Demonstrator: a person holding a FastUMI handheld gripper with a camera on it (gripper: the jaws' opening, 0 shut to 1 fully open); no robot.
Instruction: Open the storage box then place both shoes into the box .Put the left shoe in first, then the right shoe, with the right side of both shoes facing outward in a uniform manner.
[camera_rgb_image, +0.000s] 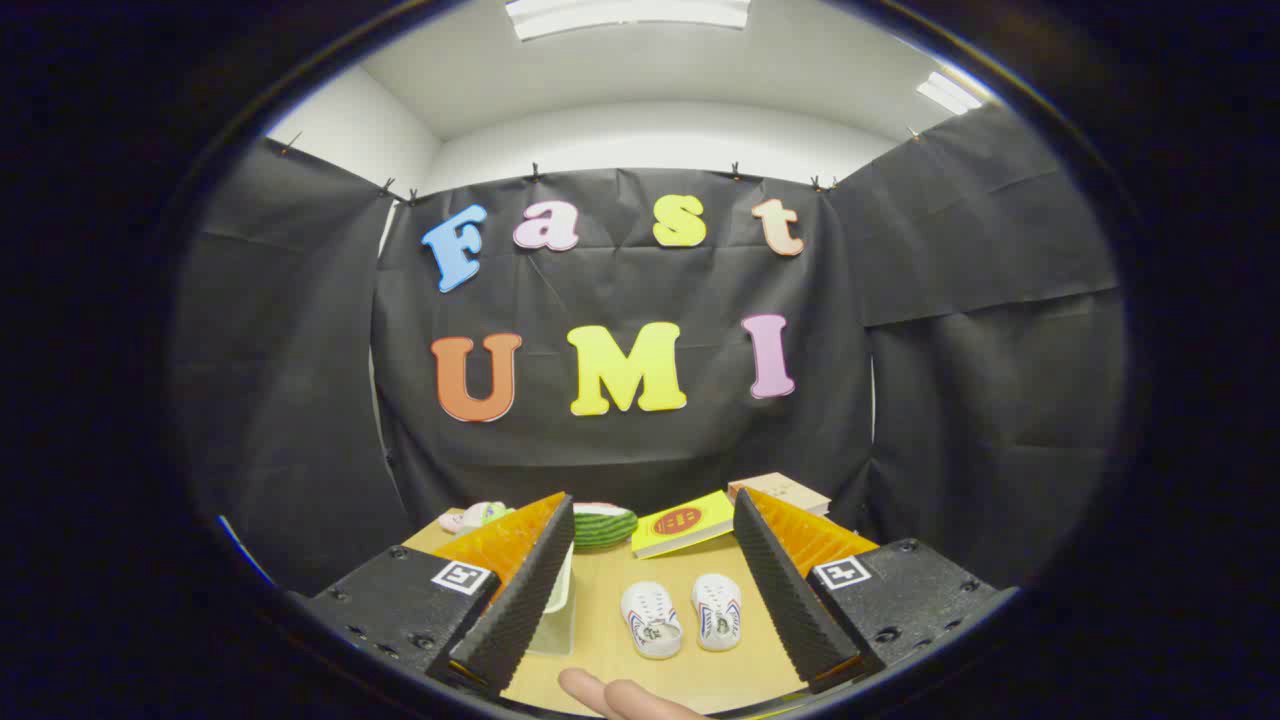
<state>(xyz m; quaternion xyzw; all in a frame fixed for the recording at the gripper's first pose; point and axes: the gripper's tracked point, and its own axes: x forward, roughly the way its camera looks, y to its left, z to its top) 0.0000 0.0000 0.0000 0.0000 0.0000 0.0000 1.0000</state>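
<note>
The tool (655, 590) is held above the near part of the table (600, 640), its two fingers (530, 590) spread wide apart with nothing gripped between them. Two small white shoes (680, 617) are seen on the table between the fingers, side by side and just apart, toes pointing toward the far side; the left-hand one (651, 620) lies slightly nearer than the right-hand one (718, 611). Coloured stripes are seen on their sides. A clear storage box (558, 612) is partly hidden behind the left finger, at the left of the shoes; whether its lid is open cannot be told. Farther back, a green striped watermelon-like item (603, 525) is seen near the centre, with a yellow book (683, 523) just right of it and a pale brown box (780, 492) at the far right behind the right finger. A small pink and green object (475, 516) lies at the far left, too small to identify. Fingertips of a person's hand (620, 698) are visible at the near edge, below the shoes.
</note>
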